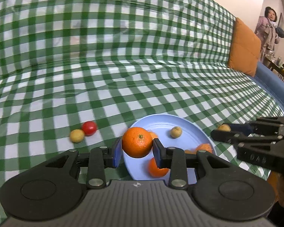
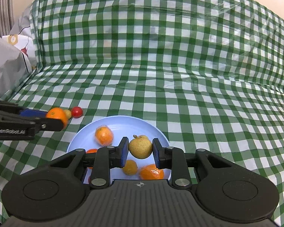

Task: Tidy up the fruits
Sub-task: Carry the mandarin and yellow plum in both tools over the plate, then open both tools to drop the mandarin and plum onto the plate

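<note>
Left gripper [image 1: 137, 147]: clenched on an orange [image 1: 137, 141], held at the blue plate's [image 1: 195, 130] 9 o'clock rim.
Right gripper [image 2: 140, 151]: grasping a yellow-brown fruit [image 2: 140, 148] over the plate.
Plate contents: wrapped oranges [image 2: 104, 135].
Cloth [image 1: 142, 75]: red fruit [image 1: 89, 128] and yellow fruit [image 1: 77, 135], touching, at plate's 9 o'clock.

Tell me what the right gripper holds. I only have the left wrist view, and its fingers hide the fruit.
Observer: The right gripper is shut on a round yellow-brown fruit with a short stem.
Operator: Is it at the plate?
Observer: Yes. From the right wrist view, the blue plate shows behind it on both sides.
Operator: Anything past my left edge?
Observer: A crumpled grey patterned bag sits at the left end of the checked cloth.
</note>
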Demonstrator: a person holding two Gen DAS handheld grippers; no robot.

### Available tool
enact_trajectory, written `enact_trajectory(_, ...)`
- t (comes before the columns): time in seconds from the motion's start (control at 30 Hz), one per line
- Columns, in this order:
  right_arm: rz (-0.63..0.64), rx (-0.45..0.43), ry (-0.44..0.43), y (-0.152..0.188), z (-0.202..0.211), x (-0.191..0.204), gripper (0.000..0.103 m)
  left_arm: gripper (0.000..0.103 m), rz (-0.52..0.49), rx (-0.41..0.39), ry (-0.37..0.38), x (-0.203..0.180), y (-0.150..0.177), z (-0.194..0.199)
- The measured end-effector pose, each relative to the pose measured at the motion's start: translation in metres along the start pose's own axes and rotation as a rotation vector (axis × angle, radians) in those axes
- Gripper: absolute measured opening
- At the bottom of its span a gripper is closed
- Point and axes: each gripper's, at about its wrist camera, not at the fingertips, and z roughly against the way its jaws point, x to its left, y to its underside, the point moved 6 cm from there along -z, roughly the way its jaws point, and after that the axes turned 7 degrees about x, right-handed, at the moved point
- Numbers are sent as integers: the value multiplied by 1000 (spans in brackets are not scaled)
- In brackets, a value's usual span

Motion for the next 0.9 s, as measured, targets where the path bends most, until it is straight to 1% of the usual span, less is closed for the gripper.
enact_trajectory(0.2,18,62,14,7,-10,1,28,38,-40,-6,45,-20,-7,-15)
enact_trajectory(0.33,19,104,-9,11,-16,2,29,39,-38,-15,102,-29,-12,-16)
enact_trajectory(0.37,22,116,-15,12,-18,2,29,41,-40,-11,114,-32,-12,-17)
enact_trajectory(0.4,28,124,-12,13,-19,3,29,45,-46,-11,121,-34,-13,-17)
enact_trajectory(0.43,36,127,-2,13,-20,4,36,48,-49,-23,119,-35,-15,-15)
enact_trajectory(0.47,38,123,7,13,-19,4,44,48,-44,-34,118,-35,-17,-14)
enact_trajectory(0.53,23,114,11,10,-18,2,45,48,-7,-48,123,-29,-20,-11)
enact_trajectory(0.6,7,109,24,9,-18,-1,45,47,30,-68,108,-19,-23,-6)
enact_trajectory(0.67,-6,96,39,6,-16,-2,46,43,77,-87,72,-3,-26,2)
enact_trajectory(0.73,-19,80,50,4,-13,-3,46,26,145,-87,14,20,-27,10)
enact_trajectory(0.77,-26,70,57,2,-12,-3,46,23,183,-80,-13,32,-26,13)
enact_trajectory(0.83,-46,44,65,-1,-8,-2,46,15,279,-57,-71,62,-20,19)
enact_trajectory(0.9,-66,19,63,-5,-5,0,46,14,363,-40,-117,87,-14,28)
